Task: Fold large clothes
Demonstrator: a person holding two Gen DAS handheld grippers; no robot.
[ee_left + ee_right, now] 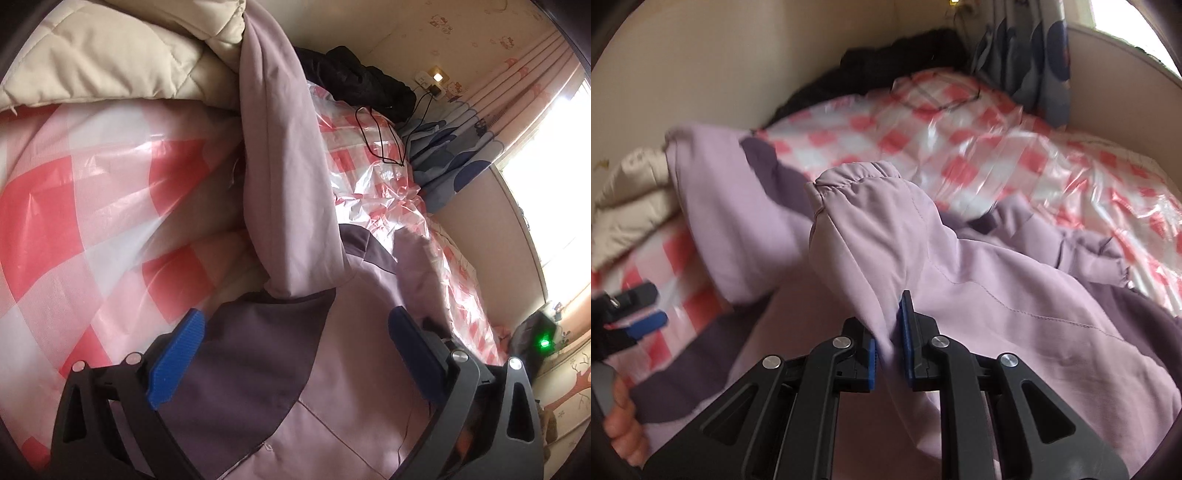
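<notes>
Lilac fabric of the jacket [960, 266] is pinched between the blue pads of the right gripper [892, 343], whose fingers [908, 332] are clamped tight on a fold near the sleeve cuff; the jacket sprawls across the bed [960, 147], on its pink checked plastic cover, with darker purple panels showing; the left gripper [291, 347] hovers over the jacket's near part, its fingers [177, 365] spread wide apart with nothing between them; a cream quilt [110, 51] lies bunched at the far left.
</notes>
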